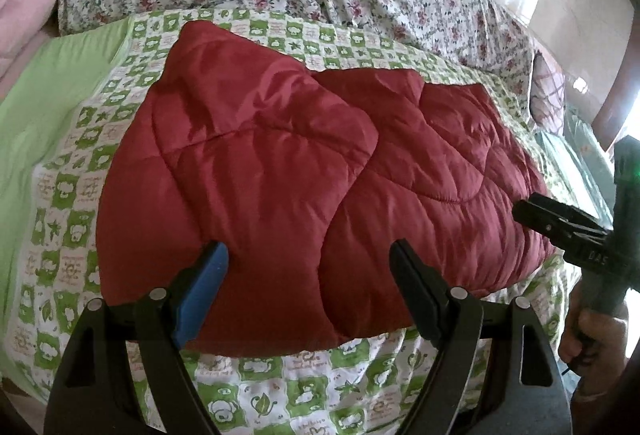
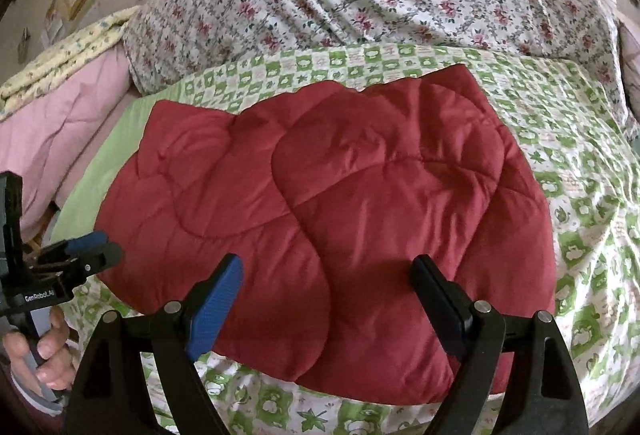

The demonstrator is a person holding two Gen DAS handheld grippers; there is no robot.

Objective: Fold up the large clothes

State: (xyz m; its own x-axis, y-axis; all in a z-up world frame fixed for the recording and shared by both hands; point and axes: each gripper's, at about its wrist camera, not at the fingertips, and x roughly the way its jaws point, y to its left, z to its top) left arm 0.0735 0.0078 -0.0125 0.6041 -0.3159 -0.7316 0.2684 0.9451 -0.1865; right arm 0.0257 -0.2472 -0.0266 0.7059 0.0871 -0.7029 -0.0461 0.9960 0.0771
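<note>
Folded dark-red quilted padded garment (image 1: pixel 304 171) on green-and-white checked bedsheet (image 1: pixel 72 195); left gripper (image 1: pixel 308 267) and right gripper (image 2: pixel 328 283) both spread wide, holding nothing.

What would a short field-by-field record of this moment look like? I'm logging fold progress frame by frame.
garment: red quilted garment, lying in overlapping layers
surface: green checked sheet on a bed
behind: floral bedding, piled
left gripper: open, over the garment's near edge, holding nothing
right gripper: open, over the near edge, holding nothing
contact: cannot tell if the fingers touch the fabric
</note>
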